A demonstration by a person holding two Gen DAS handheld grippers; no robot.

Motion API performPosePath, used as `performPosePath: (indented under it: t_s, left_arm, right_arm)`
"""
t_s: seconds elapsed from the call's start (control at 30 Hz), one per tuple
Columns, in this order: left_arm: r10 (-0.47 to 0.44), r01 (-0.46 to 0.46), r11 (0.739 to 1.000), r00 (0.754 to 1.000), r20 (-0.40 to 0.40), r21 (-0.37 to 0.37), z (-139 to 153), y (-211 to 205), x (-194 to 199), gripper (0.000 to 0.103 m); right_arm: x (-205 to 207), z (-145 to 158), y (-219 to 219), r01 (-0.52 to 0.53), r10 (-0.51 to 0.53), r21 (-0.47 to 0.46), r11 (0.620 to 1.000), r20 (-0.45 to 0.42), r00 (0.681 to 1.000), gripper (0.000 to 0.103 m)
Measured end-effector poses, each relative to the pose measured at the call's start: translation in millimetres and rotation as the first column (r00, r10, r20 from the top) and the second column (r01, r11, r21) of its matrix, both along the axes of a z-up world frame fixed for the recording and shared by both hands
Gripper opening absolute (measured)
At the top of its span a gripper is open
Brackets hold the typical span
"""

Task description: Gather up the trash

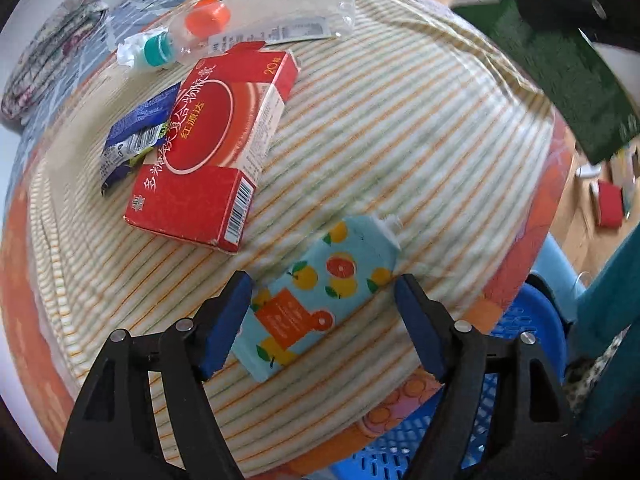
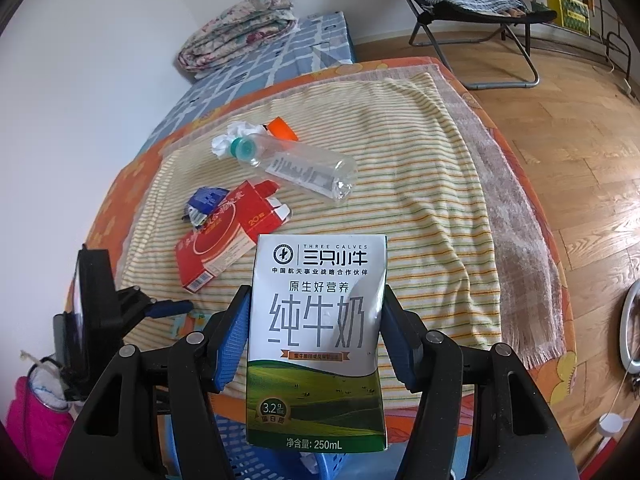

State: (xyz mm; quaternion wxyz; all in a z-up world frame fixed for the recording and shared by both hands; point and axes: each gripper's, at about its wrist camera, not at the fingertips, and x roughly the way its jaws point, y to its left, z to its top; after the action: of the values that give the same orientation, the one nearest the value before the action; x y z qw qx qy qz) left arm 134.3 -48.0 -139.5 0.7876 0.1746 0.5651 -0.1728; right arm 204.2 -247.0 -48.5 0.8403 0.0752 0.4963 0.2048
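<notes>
The striped towel (image 1: 400, 152) covers the bed, with a blue basket (image 1: 516, 328) just off its edge at about four o'clock in the left view. On the towel lie a red box (image 1: 208, 152) at ten o'clock, a clear bottle (image 1: 256, 28) at eleven, and a fruit-print carton (image 1: 320, 300) nearest. The left gripper (image 1: 324, 316) stands wide around that carton, pads not yet pressing; I'd lower it, square it to the carton's narrow sides, then close. The right gripper (image 2: 316, 332) clamps a milk carton (image 2: 318, 340) above the basket; keep it steady
</notes>
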Motion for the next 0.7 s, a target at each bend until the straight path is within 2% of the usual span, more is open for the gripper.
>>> performPosePath:
  t_s: [0.07, 0.17, 0.4, 0.53, 0.57, 0.6, 0.7]
  left_arm:
    - [0.039, -0.039, 0.999, 0.999, -0.016, -0.029, -1.3, 2.9, 6.5, 0.076]
    - [0.078, -0.078, 0.996, 0.997, -0.011, -0.046, 1.7, 6.8, 12.7, 0.062]
    - [0.08, -0.079, 0.995, 0.997, 0.002, -0.067, 8.2, 7.6, 15.6, 0.046]
    - [0.075, -0.073, 0.993, 0.997, 0.018, -0.088, 19.6, 3.4, 13.3, 0.039]
    - [0.074, -0.071, 0.992, 0.997, 0.018, -0.101, 21.7, 3.2, 12.1, 0.015]
    - [0.081, -0.077, 0.991, 0.996, 0.037, -0.114, 25.9, 2.6, 11.1, 0.011]
    - [0.086, -0.078, 0.988, 0.995, 0.055, -0.132, 30.3, -1.3, 11.1, 0.009]
  right_arm:
    - [-1.1, 0.4, 3.4, -0.011, 0.011, -0.003, 1.0, 0.003, 1.0, 0.06]
    - [-2.7, 0.5, 6.4, -0.019, 0.019, -0.012, 1.0, 0.008, 1.0, 0.06]
    - [-3.3, -0.2, 6.0, -0.022, 0.022, -0.009, 1.0, 0.006, 1.0, 0.06]
    - [-5.1, 1.9, 7.3, -0.029, 0.029, -0.004, 1.0, 0.011, 1.0, 0.06]
    - [-5.7, 2.3, 7.7, -0.031, 0.031, -0.004, 1.0, 0.013, 0.999, 0.06]
    - [-6.2, 2.8, 8.1, -0.032, 0.032, -0.005, 0.999, 0.015, 0.999, 0.06]
    - [-7.8, 4.5, 9.3, -0.036, 0.036, -0.01, 0.999, 0.024, 0.999, 0.06]
